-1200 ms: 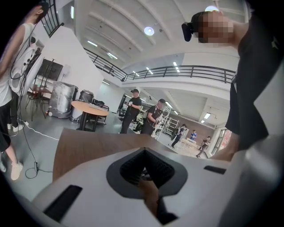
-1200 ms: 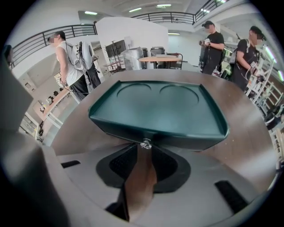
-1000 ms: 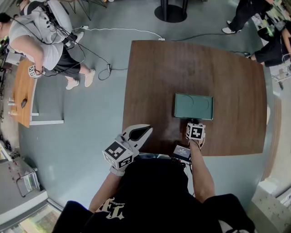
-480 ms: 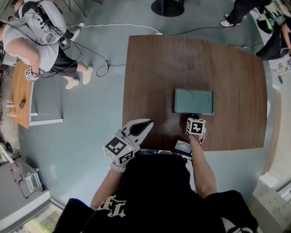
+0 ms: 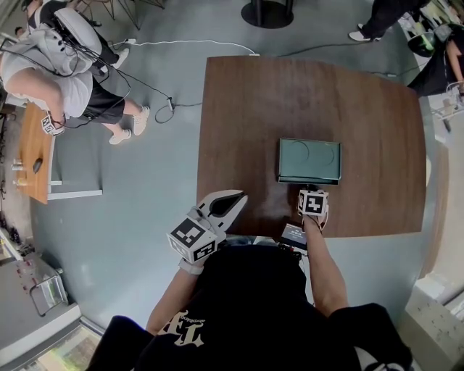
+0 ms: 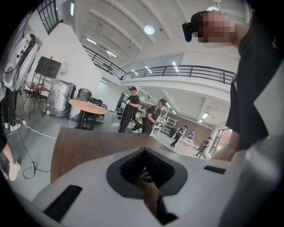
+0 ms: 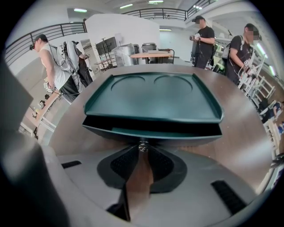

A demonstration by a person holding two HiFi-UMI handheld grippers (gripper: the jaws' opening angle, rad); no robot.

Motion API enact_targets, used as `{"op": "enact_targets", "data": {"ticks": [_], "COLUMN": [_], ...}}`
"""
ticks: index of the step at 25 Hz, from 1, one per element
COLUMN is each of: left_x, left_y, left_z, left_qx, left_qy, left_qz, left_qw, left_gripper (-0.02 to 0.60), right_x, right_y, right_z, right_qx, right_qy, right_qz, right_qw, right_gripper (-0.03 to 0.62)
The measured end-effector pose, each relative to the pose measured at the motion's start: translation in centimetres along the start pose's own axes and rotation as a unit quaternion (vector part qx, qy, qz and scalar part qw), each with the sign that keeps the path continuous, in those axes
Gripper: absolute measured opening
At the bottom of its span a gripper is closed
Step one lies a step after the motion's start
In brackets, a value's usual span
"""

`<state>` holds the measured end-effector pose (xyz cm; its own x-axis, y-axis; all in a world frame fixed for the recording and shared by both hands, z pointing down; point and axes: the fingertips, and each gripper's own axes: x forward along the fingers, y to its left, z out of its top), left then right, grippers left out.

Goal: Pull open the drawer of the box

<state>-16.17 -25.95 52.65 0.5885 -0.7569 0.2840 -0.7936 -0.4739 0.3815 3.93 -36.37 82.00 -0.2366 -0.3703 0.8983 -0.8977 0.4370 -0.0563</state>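
Observation:
A flat dark-green box [image 5: 309, 159] with two round hollows in its lid lies on the brown table [image 5: 290, 94], right of centre. Its drawer [image 7: 151, 131] stands out a little, with a dark gap above its front. My right gripper [image 5: 312, 190] is at the box's near side, shut on the drawer's small metal knob [image 7: 142, 145]. In the right gripper view the right gripper [image 7: 142, 150] has its jaws meeting around that knob. My left gripper [image 5: 235, 197] hovers at the table's near left corner, shut on nothing. The left gripper [image 6: 144, 170] faces across the bare table [image 6: 84, 146].
A person with cables sits on the floor at the far left [image 5: 51, 65], beside a small wooden table [image 5: 32, 145]. A cable [image 5: 181, 45] runs across the floor behind the table. A round pedestal base [image 5: 267, 11] and other people [image 5: 435, 43] are beyond the far edge.
The drawer front has come out slightly from the box, with the right gripper holding its knob. The left gripper has stayed almost where it was.

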Motion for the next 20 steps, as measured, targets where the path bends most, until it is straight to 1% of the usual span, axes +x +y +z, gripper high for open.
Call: {"op": "enact_targets", "data": {"ticks": [7, 20], "left_x": [0.1, -0.3], "left_y": [-2.3, -5.3], "left_z": [0.0, -0.9], "left_qx": [0.006, 0.014], "left_qy": [-0.005, -0.01], "left_qz": [-0.016, -0.024], "left_qw": [0.9998, 0.9996], "left_gripper": [0.005, 0.005], "right_x": [-1.3, -2.6], "right_y": [0.5, 0.7], "right_z": [-2.3, -6.5], "right_qx": [-0.005, -0.01], "right_qy": [0.011, 0.04], "right_qz": [0.006, 0.025], "right_qw": [1.0, 0.999], "right_gripper": [0.054, 0.054]}}
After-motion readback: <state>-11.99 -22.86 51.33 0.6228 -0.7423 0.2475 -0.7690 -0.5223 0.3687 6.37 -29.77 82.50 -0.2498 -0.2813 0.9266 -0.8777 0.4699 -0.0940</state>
